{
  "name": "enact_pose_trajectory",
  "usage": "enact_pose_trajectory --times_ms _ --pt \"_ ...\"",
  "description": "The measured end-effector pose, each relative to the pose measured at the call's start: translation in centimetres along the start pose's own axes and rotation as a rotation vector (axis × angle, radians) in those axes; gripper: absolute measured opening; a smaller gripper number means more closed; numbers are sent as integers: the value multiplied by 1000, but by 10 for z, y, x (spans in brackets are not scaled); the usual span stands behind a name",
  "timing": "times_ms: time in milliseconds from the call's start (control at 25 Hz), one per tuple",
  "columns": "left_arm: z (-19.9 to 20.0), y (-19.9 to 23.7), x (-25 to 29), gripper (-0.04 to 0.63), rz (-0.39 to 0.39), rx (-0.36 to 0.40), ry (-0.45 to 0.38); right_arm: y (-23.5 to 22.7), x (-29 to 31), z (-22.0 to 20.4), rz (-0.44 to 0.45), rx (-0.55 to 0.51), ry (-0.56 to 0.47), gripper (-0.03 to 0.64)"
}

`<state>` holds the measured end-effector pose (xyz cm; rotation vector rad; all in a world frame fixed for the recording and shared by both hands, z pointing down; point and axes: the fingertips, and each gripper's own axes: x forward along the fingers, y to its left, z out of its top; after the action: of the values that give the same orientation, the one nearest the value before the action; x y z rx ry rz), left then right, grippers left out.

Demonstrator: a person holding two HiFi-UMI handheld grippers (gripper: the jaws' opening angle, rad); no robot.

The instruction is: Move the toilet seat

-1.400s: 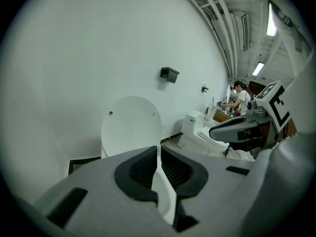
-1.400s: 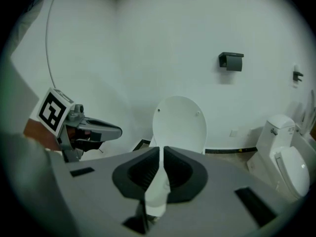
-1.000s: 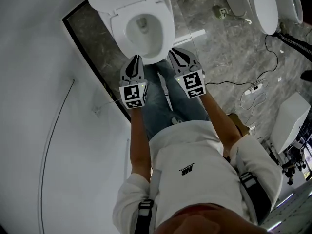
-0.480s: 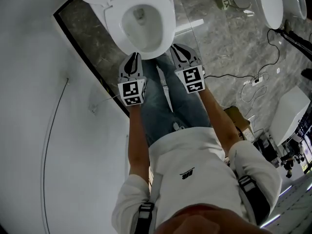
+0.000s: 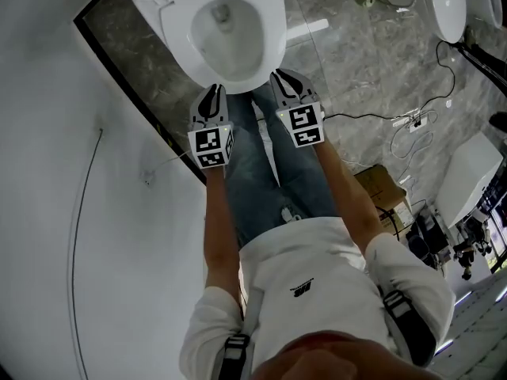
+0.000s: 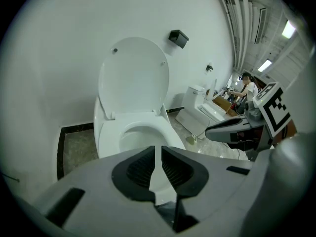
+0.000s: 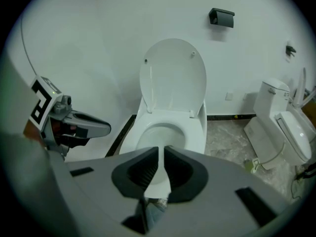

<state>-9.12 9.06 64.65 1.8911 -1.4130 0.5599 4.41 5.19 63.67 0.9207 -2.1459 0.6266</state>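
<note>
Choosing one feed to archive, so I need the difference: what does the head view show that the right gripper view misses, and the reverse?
Only the head view shows the person's white shirt, the cardboard box and the cabled power strip. Only the right gripper view shows the black box on the wall, and how the right tongs stand: shut, with nothing between the jaws. Both show the toilet seat lying down, the lid raised behind it, and the left tongs.

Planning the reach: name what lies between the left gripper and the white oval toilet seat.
Nothing: the left gripper view shows that stretch bare, left gripper to white oval toilet seat.
</note>
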Motion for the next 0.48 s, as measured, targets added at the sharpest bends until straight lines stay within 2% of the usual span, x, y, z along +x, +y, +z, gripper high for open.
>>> enact_pose_trajectory --times_ms 480 --pt "-50 14 28 35 -6 -45 79 -14 34 -52 -31 46 90 37"
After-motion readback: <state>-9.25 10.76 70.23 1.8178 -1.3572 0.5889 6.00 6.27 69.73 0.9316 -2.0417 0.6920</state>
